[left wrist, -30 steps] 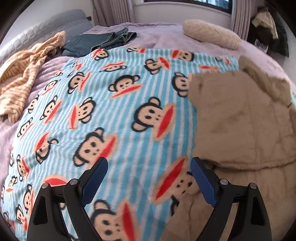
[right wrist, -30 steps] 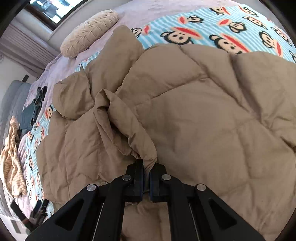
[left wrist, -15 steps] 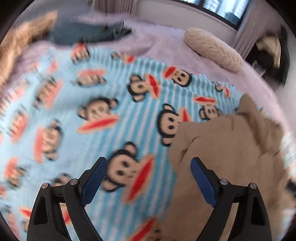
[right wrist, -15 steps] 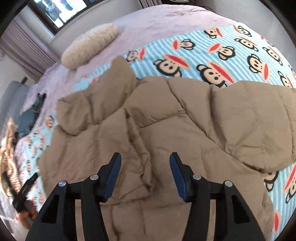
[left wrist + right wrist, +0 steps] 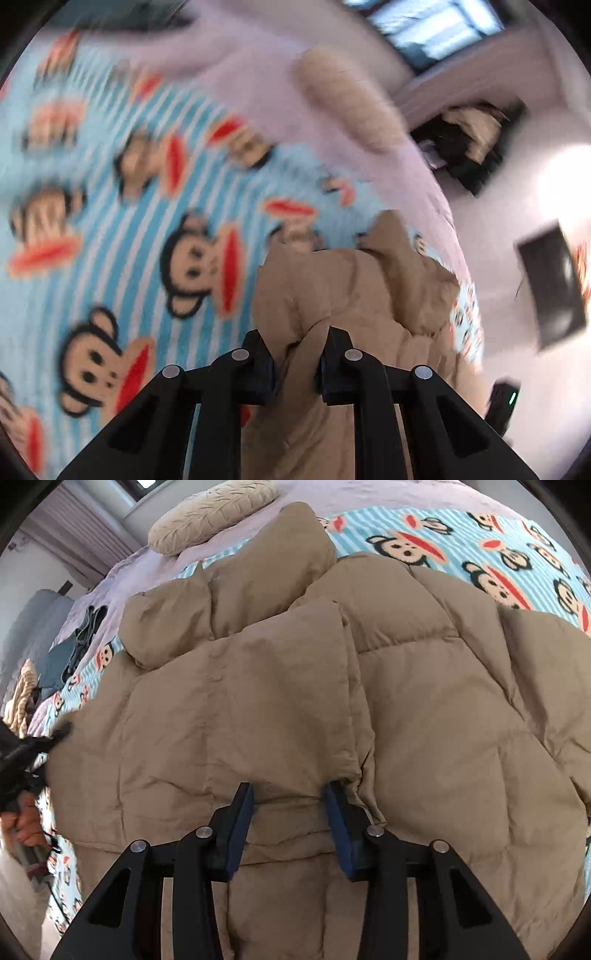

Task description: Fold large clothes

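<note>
Between the pads of your left claw [image 5: 295, 360] a fold of the tan puffer coat [image 5: 332, 709] is pinched as the jaws close, while your right claw [image 5: 288, 812] is narrowing, pads still apart over the coat's hem. The coat sprawls across the monkey-print blanket [image 5: 480, 546] on the bed [image 5: 258, 74]. Beyond it lie a cream pillow [image 5: 214, 509], folded jeans [image 5: 74, 646] and a striped garment [image 5: 22, 694].

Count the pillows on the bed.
1: a cream pillow lies on the lilac bedspread by the window, beyond the tan puffer jacket. Others may be hidden out of frame.
</note>
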Demonstrator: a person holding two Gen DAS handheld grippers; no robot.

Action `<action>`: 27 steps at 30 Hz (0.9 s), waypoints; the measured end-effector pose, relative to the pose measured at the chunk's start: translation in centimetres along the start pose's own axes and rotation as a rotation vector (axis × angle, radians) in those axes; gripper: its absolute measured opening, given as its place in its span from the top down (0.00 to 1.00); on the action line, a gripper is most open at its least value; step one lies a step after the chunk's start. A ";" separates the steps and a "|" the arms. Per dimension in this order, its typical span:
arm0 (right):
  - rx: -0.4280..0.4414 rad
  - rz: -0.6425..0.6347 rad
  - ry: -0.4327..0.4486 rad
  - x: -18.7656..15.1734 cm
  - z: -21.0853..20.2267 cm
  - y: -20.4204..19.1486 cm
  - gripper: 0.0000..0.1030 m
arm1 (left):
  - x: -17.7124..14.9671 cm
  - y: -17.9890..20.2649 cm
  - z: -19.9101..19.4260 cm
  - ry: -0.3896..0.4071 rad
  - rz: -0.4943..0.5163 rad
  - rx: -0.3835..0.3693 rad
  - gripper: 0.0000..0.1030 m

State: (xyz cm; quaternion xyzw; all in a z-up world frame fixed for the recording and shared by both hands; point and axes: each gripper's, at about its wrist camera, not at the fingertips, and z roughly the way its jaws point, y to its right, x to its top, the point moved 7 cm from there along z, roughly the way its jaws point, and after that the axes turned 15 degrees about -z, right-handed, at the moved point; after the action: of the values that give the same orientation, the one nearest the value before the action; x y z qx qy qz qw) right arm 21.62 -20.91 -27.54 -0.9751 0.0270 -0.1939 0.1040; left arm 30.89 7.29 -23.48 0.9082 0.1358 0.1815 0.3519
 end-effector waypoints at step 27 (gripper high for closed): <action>0.016 0.019 0.140 5.6 -2.3 -0.2 0.70 | -1.6 -1.8 -3.3 0.106 0.238 0.348 0.76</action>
State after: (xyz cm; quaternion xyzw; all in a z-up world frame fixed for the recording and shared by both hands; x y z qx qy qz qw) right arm 25.88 -21.66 -23.31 -0.9580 0.0420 -0.2607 0.1115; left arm 27.85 9.92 -22.78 0.9540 0.0751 0.2430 0.1585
